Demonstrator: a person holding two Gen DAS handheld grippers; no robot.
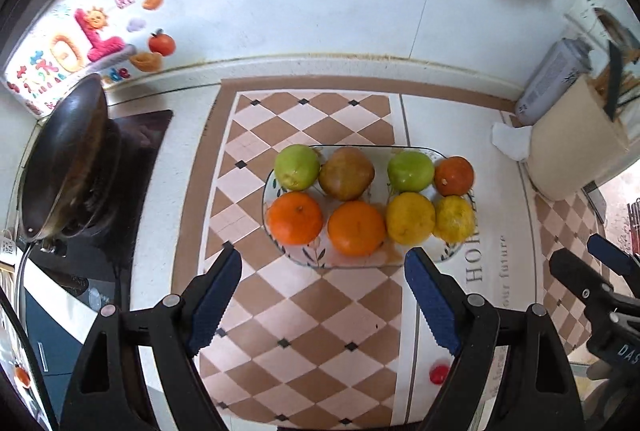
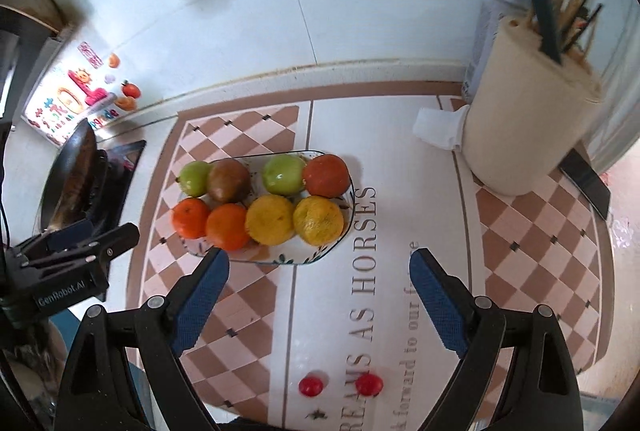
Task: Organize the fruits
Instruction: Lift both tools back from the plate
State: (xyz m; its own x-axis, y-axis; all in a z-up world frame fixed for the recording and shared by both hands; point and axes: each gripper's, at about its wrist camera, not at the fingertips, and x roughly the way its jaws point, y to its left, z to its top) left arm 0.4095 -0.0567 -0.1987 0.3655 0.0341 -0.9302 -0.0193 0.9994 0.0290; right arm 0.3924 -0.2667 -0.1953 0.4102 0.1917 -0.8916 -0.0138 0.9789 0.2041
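Observation:
A glass plate (image 1: pixel 304 259) (image 2: pixel 280 258) on the checkered mat holds two rows of fruit. The back row has a green apple (image 1: pixel 297 167), a brownish fruit (image 1: pixel 346 173), a second green apple (image 1: pixel 410 171) and a red-orange fruit (image 1: pixel 454 175). The front row has two oranges (image 1: pixel 295 218) (image 1: pixel 356 228) and two yellow citrus (image 1: pixel 410 218) (image 1: pixel 454 218). My left gripper (image 1: pixel 324 271) is open and empty just in front of the plate. My right gripper (image 2: pixel 320 271) is open and empty at the plate's near right edge. Two small red tomatoes (image 2: pixel 311 386) (image 2: pixel 369 384) lie on the mat close below the right gripper.
A dark wok (image 1: pixel 68 155) sits on a stove at the left. A beige utensil holder (image 2: pixel 528 111) with a knife and chopsticks stands at the right, with a grey can (image 1: pixel 550 79) and a white tissue (image 2: pixel 438 129) beside it. A tiled wall runs behind.

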